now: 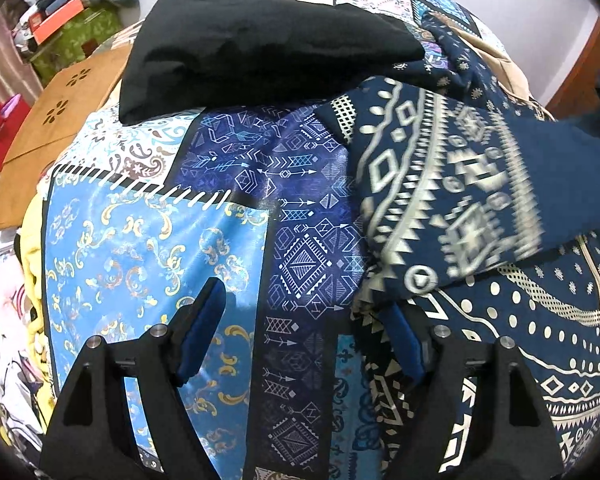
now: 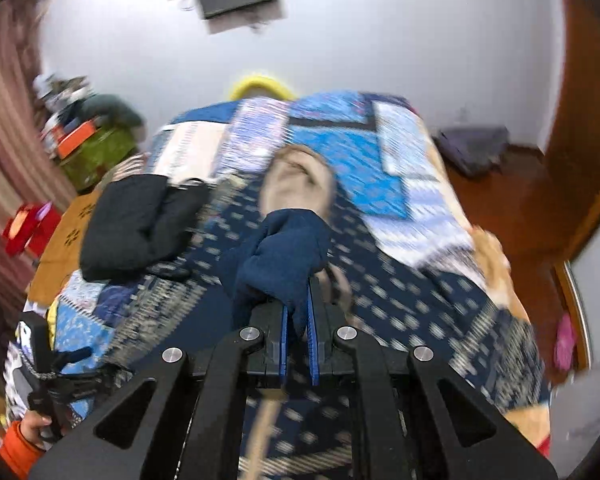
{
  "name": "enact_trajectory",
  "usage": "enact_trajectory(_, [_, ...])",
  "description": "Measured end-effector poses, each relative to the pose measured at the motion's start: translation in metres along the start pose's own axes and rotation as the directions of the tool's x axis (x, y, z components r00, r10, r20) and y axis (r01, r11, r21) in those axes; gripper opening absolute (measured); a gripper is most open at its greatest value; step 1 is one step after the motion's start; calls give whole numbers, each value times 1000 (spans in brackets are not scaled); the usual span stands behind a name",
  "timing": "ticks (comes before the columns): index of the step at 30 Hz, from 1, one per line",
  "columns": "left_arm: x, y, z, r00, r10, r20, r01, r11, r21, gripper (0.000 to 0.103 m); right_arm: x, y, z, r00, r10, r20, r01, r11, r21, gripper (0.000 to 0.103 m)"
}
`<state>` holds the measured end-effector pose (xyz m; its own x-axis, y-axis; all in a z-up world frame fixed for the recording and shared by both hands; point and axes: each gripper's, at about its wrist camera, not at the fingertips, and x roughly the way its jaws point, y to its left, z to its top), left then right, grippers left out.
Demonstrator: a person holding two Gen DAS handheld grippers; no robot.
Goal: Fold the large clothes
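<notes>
Right wrist view: the right gripper [image 2: 297, 312] is clamped on a bunched navy edge of the patterned garment [image 1: 452, 208], lifted over the bed [image 2: 400, 184]. Left gripper [image 1: 300, 336] jaws wide apart, nothing gripped, bare quilt [image 1: 148, 232] between them. Black folded garment [image 1: 260, 40] sits further up the bed.

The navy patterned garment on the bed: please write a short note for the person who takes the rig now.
Right gripper: shut on a plain navy part of the navy patterned garment, lifted over the bed.
Left gripper: jaws open, holding nothing, at the garment's edge.
Black folded cloth lies beyond.
Done: one part raised.
Left: probably lay this fold down, then fold the rest.
</notes>
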<state>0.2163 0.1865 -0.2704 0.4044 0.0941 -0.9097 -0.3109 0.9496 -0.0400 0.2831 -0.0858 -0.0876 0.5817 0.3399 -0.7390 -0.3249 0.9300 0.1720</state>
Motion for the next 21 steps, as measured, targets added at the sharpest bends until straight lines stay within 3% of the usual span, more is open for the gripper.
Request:
enact_trajectory(3, [0,4,-1,1000,19,8,-19,1000,-18,85,5,-29,-17,999,-1,-54,5,998,67,7])
enact_trajectory(9, [3,7,-5,1000,26,11,-26,999,-45,87,25,-70,-61,982,16,-188,16,986,165,7])
enact_trajectory(12, [5,10,-6,1000,22,9,-21,998,-60,90,21,-83,-70,984,18,-175,21,976,217,7])
enact_trajectory(16, [8,17,-7,1000,2,0,-2,996,-85,93,8,-115,-78,989,82,-124,-28,923,384,10])
enact_trajectory(18, [7,17,-8,1000,11,5,-11,997,-78,93,4,-124,-80,992,53,-117,-1,914,405,10])
enact_trajectory(20, [7,17,-8,1000,23,10,-23,997,-73,93,-4,-130,-82,991,-79,-109,116,911,395,12])
enact_trajectory(21, [7,17,-8,1000,22,9,-21,997,-75,93,-8,-134,-83,989,-108,-105,140,911,387,15])
